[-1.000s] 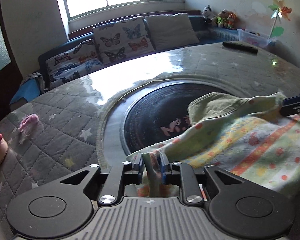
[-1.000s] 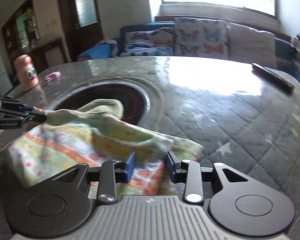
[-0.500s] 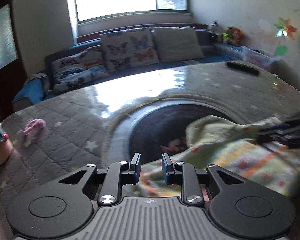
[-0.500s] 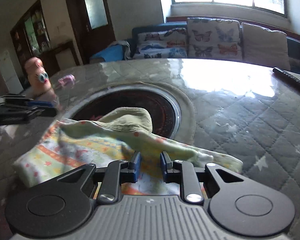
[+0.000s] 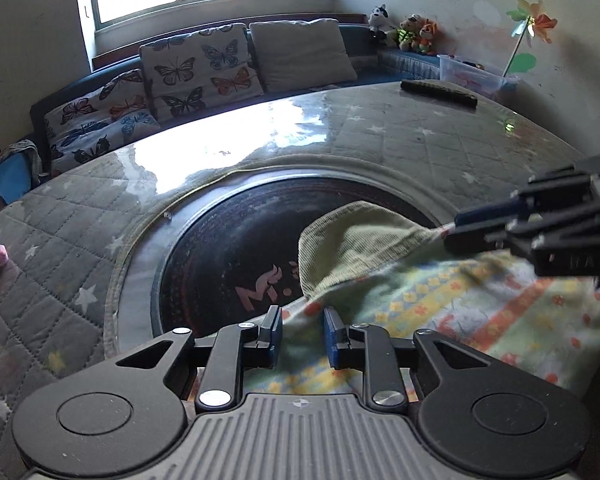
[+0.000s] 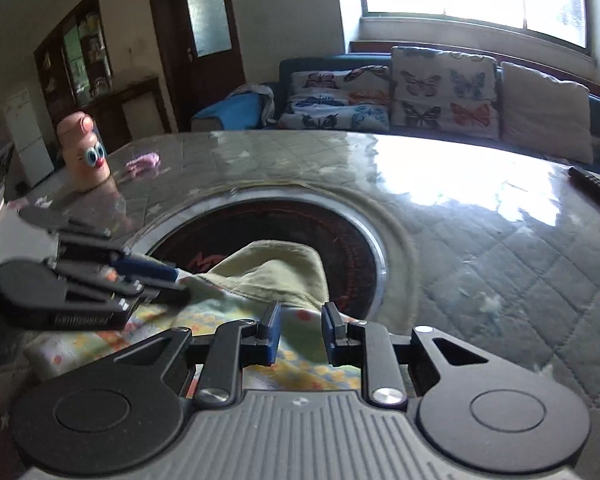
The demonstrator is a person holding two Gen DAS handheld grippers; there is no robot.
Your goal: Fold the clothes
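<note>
Garment [image 5: 440, 304] lies on the quilted table [image 5: 420, 148], its green edge over the dark round inset [image 5: 228, 248]. Left gripper [image 5: 300, 334] and right gripper [image 6: 298, 330] both have fingers parted, cloth between them, gripping nothing. Remote [image 5: 438, 93] sits well apart.

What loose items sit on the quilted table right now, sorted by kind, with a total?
Clothing: 1, the patterned yellow-green garment with ribbed olive collar
Remote controls: 1, the long black remote
Toy figures: 1, the peach googly-eyed figure
Small pink cloth bundles: 1
Total: 4
</note>
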